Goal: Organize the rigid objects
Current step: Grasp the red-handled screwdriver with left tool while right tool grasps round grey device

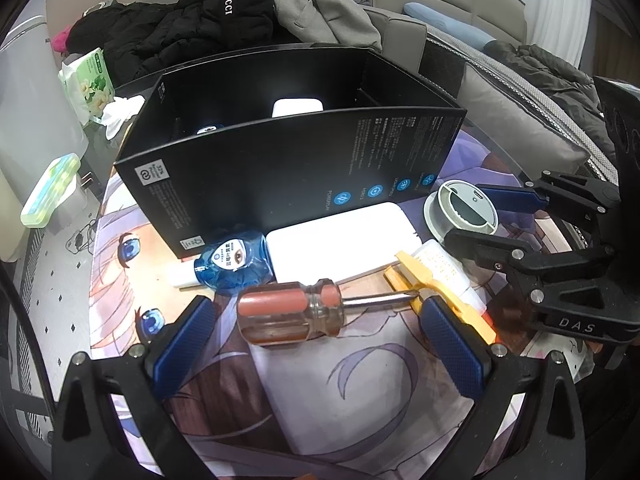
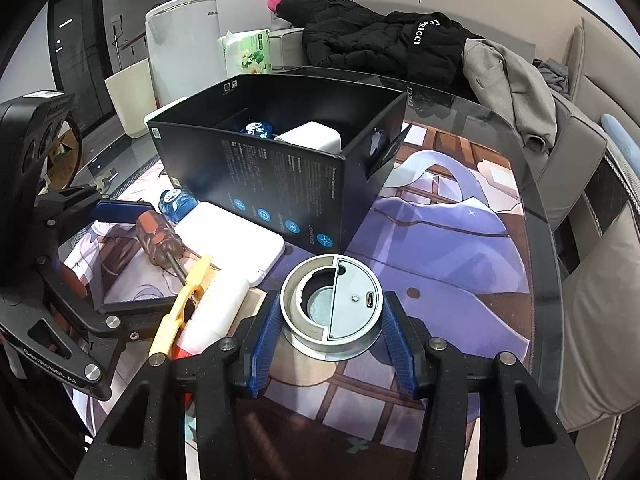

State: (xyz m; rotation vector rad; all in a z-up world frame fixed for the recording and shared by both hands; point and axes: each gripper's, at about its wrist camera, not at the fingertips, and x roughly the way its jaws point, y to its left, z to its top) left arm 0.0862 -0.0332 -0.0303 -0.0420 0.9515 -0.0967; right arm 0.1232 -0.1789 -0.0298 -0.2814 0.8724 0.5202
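Black jacket and grey coat lying heaped on a sofa, green tissue pack sitting behind, white appliance standing by, anime-print mat covering the tabletop

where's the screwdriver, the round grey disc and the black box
screwdriver (image 1: 288,312): left wrist view, on its red handle.
round grey disc (image 2: 352,300): right wrist view, on its flat lid half.
black box (image 2: 280,184): right wrist view, on its printed front wall.
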